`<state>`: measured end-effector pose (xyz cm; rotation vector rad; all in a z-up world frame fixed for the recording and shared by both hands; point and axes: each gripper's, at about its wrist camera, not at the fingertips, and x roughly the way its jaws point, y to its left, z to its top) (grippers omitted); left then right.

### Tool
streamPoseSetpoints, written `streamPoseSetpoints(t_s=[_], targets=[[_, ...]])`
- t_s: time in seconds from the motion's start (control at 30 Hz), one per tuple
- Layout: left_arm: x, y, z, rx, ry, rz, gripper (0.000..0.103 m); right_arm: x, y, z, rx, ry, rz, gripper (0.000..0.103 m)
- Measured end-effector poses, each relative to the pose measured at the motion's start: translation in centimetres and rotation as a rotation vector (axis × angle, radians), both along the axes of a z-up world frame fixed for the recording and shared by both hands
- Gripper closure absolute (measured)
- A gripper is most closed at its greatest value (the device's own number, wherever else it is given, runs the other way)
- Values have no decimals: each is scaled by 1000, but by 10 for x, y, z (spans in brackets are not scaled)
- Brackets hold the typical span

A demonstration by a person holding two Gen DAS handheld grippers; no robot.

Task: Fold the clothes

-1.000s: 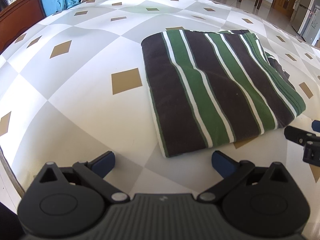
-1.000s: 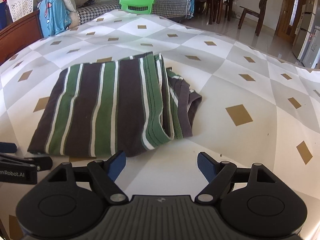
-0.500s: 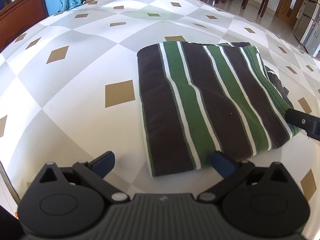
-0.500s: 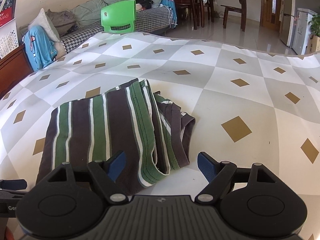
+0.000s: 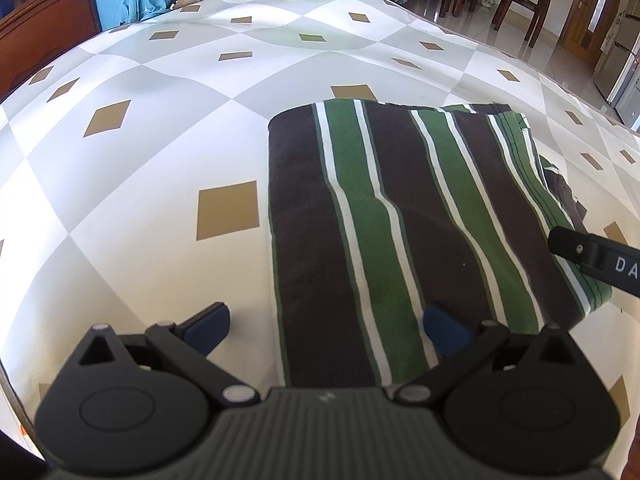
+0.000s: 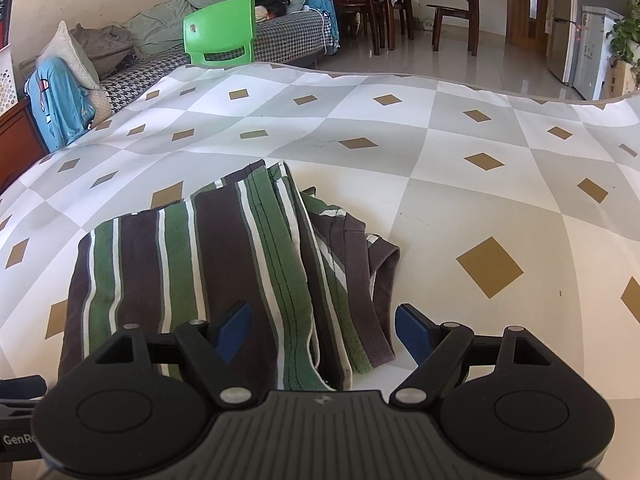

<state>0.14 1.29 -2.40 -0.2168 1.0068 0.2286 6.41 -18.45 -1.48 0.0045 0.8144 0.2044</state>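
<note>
Spreading wide, a diamond-patterned sheet (image 6: 400,168) carries the folded striped shirt (image 5: 400,220). Behind stand a houndstooth sofa (image 6: 280,44), green chair (image 6: 220,32) and dining chairs (image 6: 456,16). Left claw (image 5: 326,326) and right claw (image 6: 322,330) gape over its near edge, gripping nothing.

Two close, downward-tilted wrist views sharing the striped garment (image 5: 400,220)

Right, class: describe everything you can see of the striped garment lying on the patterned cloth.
The striped garment looks like soft knit fabric with broad dark brown and green bands separated by thin white lines. It lies folded into a rough rectangle, flat on the tablecloth. Along one side looser layers and a ribbed brown edge stick out untidily. Both open grippers, left and right, hover over its near edge; no pad visibly presses it.
</note>
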Motion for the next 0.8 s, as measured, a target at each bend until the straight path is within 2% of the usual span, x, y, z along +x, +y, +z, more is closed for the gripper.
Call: streamPoseSetpoints(t_s=[0.1, 0.23, 0.43, 0.8], targets=[[3, 1, -2, 2, -8, 13, 0, 4, 6, -4, -25, -5, -5, 24], [6, -4, -6, 51, -20, 1, 0, 8, 15, -16, -83, 14, 6, 23], [5, -7, -7, 66, -34, -24, 0, 8, 10, -19, -60, 28, 1, 21], [-3, -7, -8, 69, -45, -83, 0, -9, 5, -18, -77, 42, 26, 21]])
